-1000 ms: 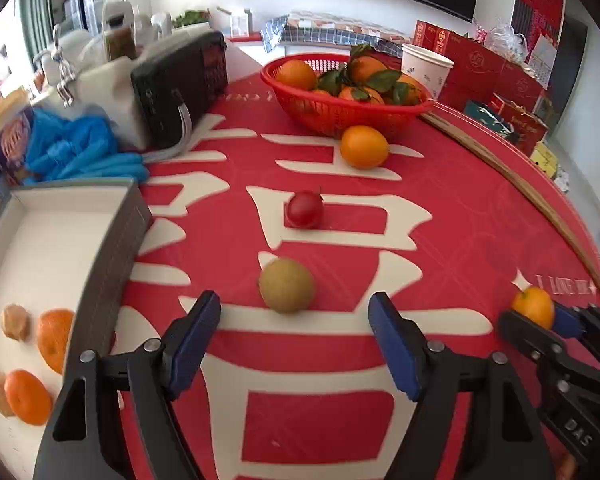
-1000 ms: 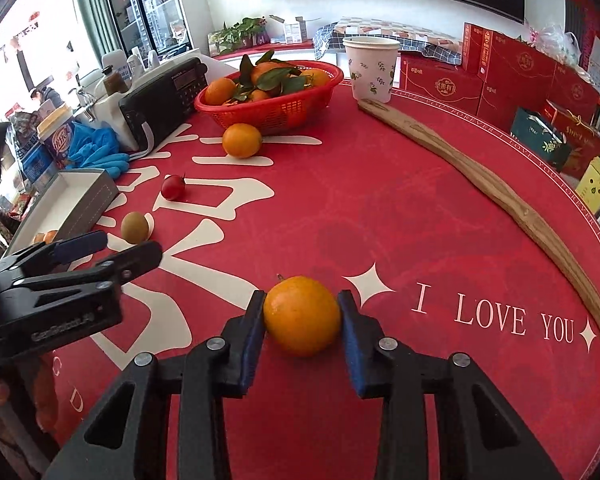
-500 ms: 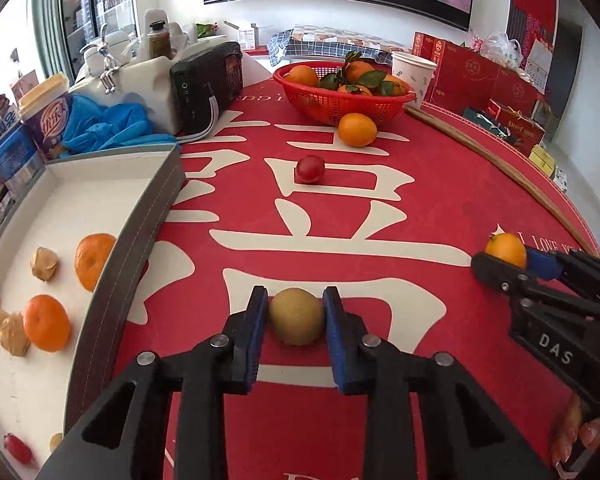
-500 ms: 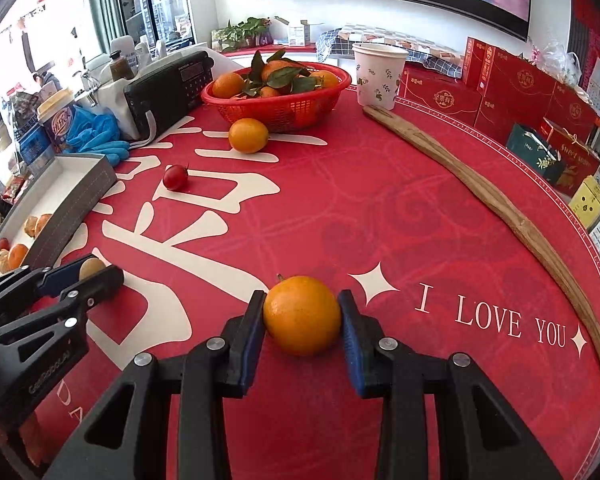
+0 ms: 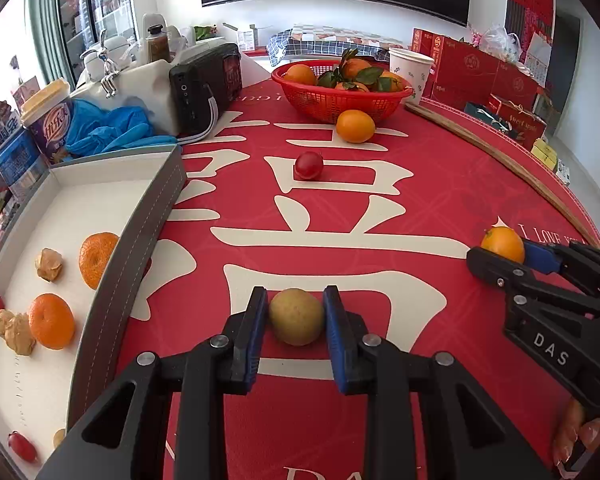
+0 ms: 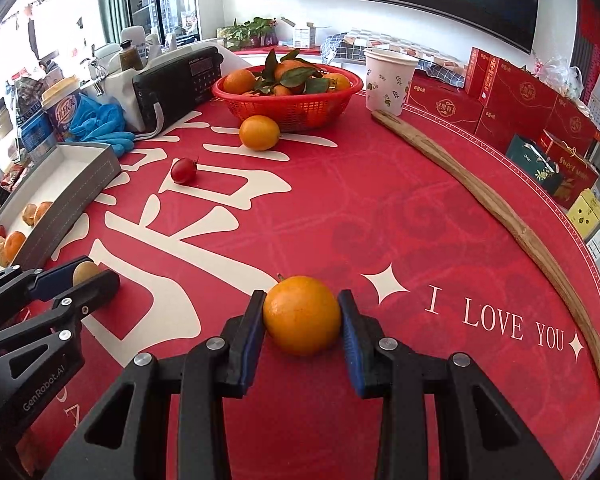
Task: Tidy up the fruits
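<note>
Tablecloth (image 6: 420, 208) reads "I LOVE YOU"; right claw (image 5: 504, 258) reads "DAS".

Tray (image 5: 140, 236) at table's left edge, holding oranges | basket (image 5: 340, 98) at far side, one orange (image 5: 355, 125) just before it | small fruit (image 5: 308, 165) between basket and near edge | stick (image 6: 500, 216) along right.

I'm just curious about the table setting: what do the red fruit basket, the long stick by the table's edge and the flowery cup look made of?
The red basket looks like moulded plastic: glossy, with a fine open mesh. The long stick looks like bare wood, matte and unevenly brown, slightly bent. The cup seems to be paper, matte white with printed sprigs and a rolled rim.
</note>
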Available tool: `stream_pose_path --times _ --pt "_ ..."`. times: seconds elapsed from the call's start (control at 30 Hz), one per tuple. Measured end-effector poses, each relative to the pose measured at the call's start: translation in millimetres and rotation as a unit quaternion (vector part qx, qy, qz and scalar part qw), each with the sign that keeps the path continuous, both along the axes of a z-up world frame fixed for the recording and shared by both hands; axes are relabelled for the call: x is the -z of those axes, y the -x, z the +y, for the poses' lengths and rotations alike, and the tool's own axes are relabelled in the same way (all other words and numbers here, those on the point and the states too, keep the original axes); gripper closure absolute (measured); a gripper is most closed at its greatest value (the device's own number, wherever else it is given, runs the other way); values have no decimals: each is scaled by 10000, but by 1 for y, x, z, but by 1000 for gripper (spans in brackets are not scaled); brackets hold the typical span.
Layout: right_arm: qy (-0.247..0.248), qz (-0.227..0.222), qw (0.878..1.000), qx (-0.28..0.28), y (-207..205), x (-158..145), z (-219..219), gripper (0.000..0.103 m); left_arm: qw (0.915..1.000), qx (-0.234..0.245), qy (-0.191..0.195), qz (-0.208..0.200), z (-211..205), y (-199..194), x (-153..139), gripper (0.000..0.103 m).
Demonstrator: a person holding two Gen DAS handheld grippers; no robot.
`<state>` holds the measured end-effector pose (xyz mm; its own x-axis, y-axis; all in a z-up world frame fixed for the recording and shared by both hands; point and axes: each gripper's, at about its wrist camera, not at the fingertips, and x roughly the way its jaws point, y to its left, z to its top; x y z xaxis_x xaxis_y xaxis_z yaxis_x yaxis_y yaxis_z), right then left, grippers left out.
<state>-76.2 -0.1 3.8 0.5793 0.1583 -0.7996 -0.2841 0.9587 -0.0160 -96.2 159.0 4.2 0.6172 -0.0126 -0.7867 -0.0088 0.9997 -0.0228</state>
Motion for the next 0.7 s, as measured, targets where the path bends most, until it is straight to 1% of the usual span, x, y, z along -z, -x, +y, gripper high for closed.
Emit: stream_pose_path --times 0.7 --pt "-8 1 10000 5 0 0 0 66 10000 -3 -11 -3 -2 -2 0 72"
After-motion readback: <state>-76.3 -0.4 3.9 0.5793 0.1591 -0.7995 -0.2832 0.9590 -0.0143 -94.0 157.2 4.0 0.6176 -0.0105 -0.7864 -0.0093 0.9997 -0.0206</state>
